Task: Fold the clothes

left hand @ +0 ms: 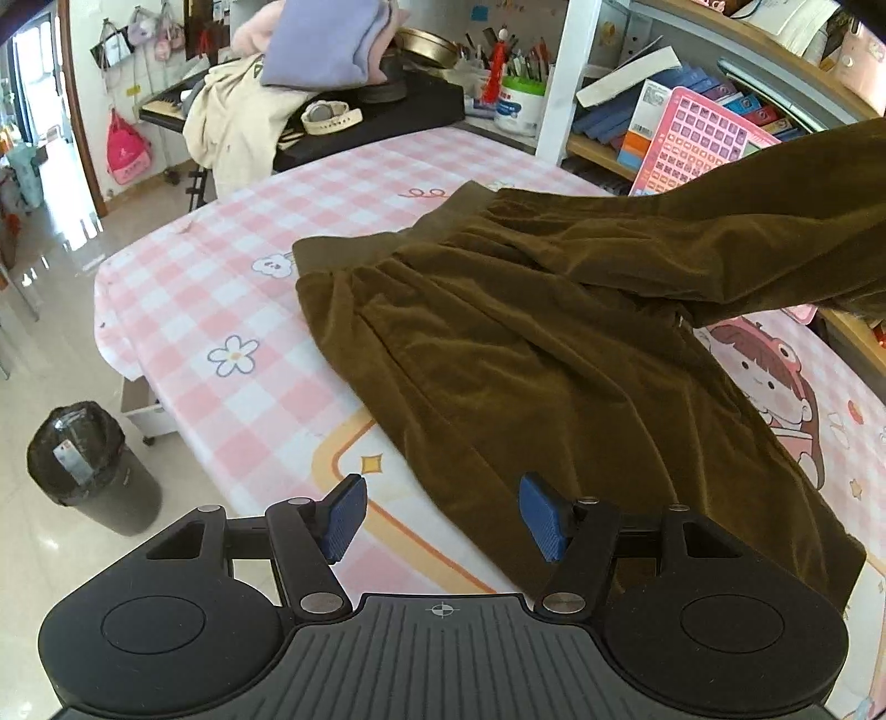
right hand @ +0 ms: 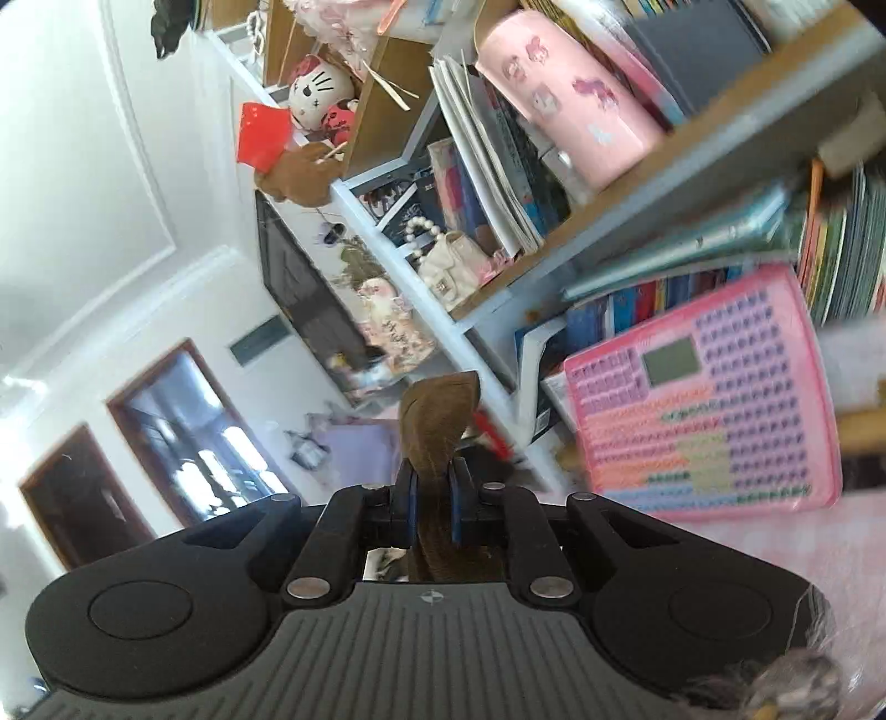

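Observation:
Brown velvet trousers (left hand: 526, 343) lie on the table with the pink checked cloth (left hand: 221, 288), waistband toward the far side. One leg rises off the table toward the upper right (left hand: 775, 221). My left gripper (left hand: 443, 512) hovers open above the near edge of the trousers, nothing between its blue pads (left hand: 346, 515). In the right wrist view my right gripper (right hand: 433, 490) is shut on a bunched end of the brown fabric (right hand: 437, 421), held up in the air and pointing level at the bookshelf.
A bookshelf (right hand: 554, 238) with books and a pink keypad toy (right hand: 703, 399) stands along the table's far right side. Folded clothes (left hand: 315, 44) and a beige garment (left hand: 232, 122) pile at the back. A bin (left hand: 88, 465) stands on the floor, left.

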{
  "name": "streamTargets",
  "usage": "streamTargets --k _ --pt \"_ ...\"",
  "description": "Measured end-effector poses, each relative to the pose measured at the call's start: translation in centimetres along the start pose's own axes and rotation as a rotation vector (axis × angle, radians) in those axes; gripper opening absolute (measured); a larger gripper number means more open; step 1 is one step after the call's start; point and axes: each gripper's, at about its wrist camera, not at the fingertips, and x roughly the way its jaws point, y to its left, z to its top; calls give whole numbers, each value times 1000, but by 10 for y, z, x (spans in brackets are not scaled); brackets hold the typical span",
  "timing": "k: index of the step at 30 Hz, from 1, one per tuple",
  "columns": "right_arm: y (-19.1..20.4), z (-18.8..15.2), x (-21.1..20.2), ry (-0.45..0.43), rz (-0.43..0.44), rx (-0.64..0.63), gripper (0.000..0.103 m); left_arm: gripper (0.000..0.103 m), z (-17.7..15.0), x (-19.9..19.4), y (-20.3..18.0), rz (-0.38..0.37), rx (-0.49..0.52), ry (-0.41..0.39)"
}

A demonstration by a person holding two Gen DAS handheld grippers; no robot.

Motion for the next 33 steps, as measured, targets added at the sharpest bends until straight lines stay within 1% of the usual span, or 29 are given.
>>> streamTargets --k 1,2,4,5,6,7,10,13,15,19,20,21,22,24,25,27,28,30,31,33 --pt "-3 4 6 -6 -65 -3 10 62 0 -1 -1 -2 5 -4" --pt "-9 8 15 -7 -166 -5 12 62 0 -3 -3 -3 10 -8" --pt "-35 11 42 37 -481 -32 32 62 -1 -6 -3 -4 13 -16" --pt "-50 10 52 75 -616 -44 52 62 -1 -8 -3 -2 11 -20" --pt "-63 7 58 122 -705 -38 52 62 -2 -10 -2 1 9 -25" --pt "-74 3 58 149 -743 -25 52 62 -3 -11 0 5 2 -28" --pt "-93 -16 40 187 -748 19 52 63 -6 -10 11 22 -54 -17" --pt "-99 -42 27 282 -769 30 51 63 -8 -5 16 21 -86 12" --pt "-100 -57 24 328 -741 50 51 63 -9 -4 12 10 -65 14" --pt "-92 -81 33 371 -705 76 48 63 -8 -8 1 -1 -14 -1" --pt "-91 -86 37 384 -705 76 38 63 -8 -9 0 -1 -10 -4" --pt "-91 -90 44 403 -722 63 23 63 -8 -10 1 0 -10 -6" --pt "-89 -91 51 422 -729 46 16 63 -8 -11 1 1 -13 -9" --pt "-81 -83 60 450 -694 1 10 63 -9 -12 2 5 -17 -11" --pt "-70 -69 57 414 -641 2 10 63 -9 -12 2 7 -18 -11" --pt "-41 -34 31 269 -469 5 8 63 -10 -13 5 11 -25 -10" --pt "-31 -21 19 241 -437 -6 8 63 -11 -13 7 13 -33 -11" --pt "-29 -13 5 290 -481 -35 8 63 -11 -12 11 12 -58 -11" --pt "-32 -15 1 339 -523 -50 8 63 -12 -11 14 10 -69 -10" --pt "-58 -41 3 518 -667 -72 8 63 -12 -9 15 -1 -76 -5"
